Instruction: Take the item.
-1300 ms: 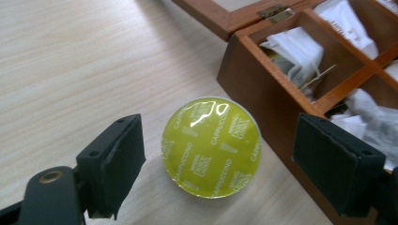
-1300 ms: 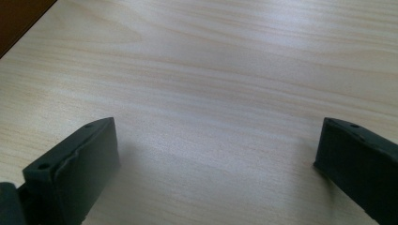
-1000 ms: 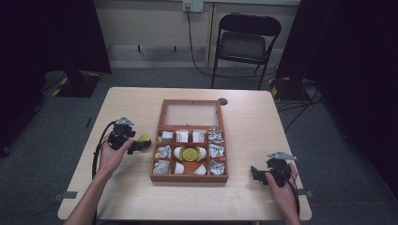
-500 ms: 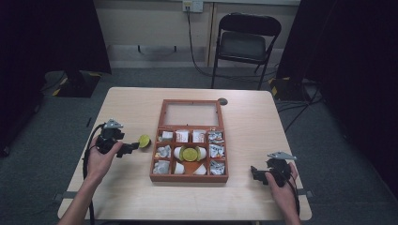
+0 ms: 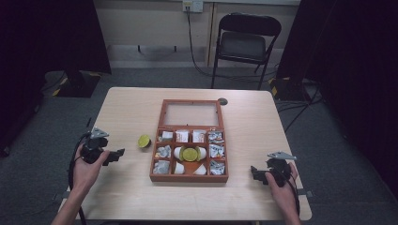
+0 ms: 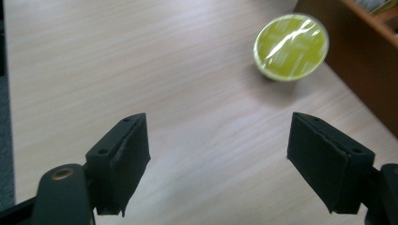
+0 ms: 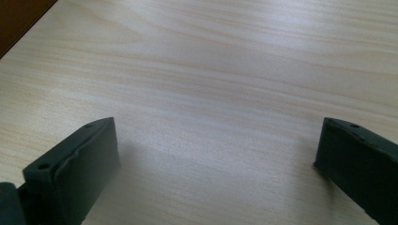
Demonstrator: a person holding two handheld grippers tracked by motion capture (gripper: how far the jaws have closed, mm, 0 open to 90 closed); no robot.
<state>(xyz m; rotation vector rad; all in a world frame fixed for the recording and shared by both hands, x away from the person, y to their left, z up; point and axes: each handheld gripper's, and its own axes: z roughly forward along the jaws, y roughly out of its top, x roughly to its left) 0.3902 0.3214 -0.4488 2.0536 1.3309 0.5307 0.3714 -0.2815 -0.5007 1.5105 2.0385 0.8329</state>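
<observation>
Since the earlier frames your left gripper (image 5: 118,153) has drawn back from the green capsule (image 5: 143,140) toward the table's left edge, and its jaws have just been closing with nothing between them; they stand apart and empty. That capsule sits alone on the bare table (image 5: 126,112), just left of the wooden box (image 5: 156,150) and clear of its wall. Your right gripper (image 5: 254,172) rests near the table's right front corner, jaws wide over bare wood, holding nothing.

Judge the capsule (image 6: 291,47) as light and small, a thin cup under a glossy foil lid. It probably slides or tips at a nudge, and a hard squeeze could dent it. Take it across the sides just below the rim, not on the foil.

Its body is hidden beneath the lid in the left gripper view, so you cannot tell how deep or tapered it is. From the high view, the box's packets and white pieces are too small to name, and 1 more green lid (image 5: 189,153) lies in the middle compartment
</observation>
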